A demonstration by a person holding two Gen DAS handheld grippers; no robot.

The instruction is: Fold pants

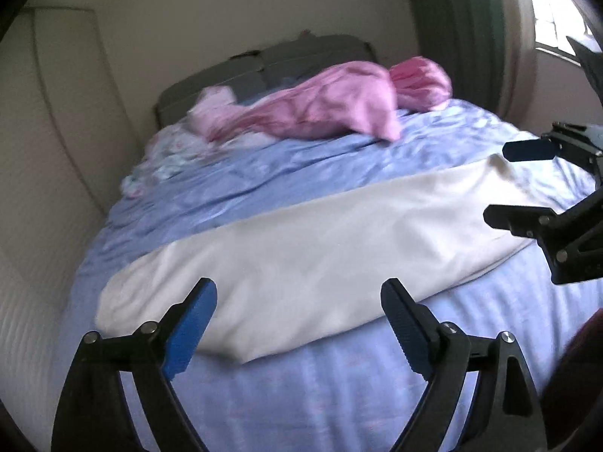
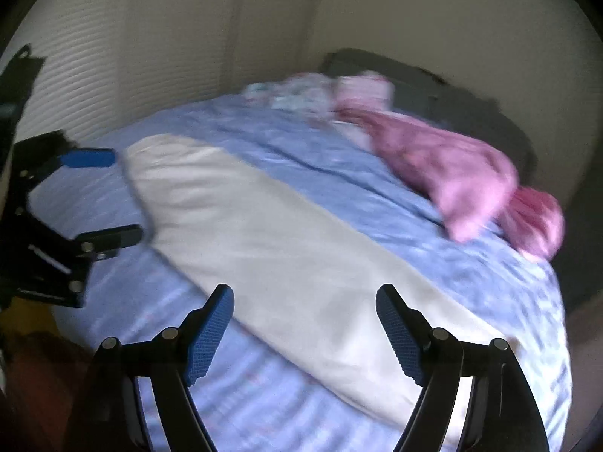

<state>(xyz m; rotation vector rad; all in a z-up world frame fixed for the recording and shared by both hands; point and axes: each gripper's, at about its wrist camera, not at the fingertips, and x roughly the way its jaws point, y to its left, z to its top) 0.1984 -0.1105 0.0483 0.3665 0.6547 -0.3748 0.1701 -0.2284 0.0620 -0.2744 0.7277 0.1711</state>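
The white pants (image 1: pixel 309 241) lie flat in a long strip across the blue bed (image 1: pixel 339 395), just ahead of both grippers. The left gripper (image 1: pixel 299 324) stands with jaws wide apart, empty (nothing between the pads). The right gripper (image 2: pixel 305 329) likewise gapes above the pants' other end, with pink bedding (image 2: pixel 452 173) beyond.

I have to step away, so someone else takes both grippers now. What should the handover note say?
Left gripper: open, empty, over one end of the white pants.
Right gripper: open, empty, over the other end.
Pants lie as one long flat strip across the blue bedspread, apart from the pink clothes near the headboard.
Done: apparently halved lengthwise.
Left: fold end to end.
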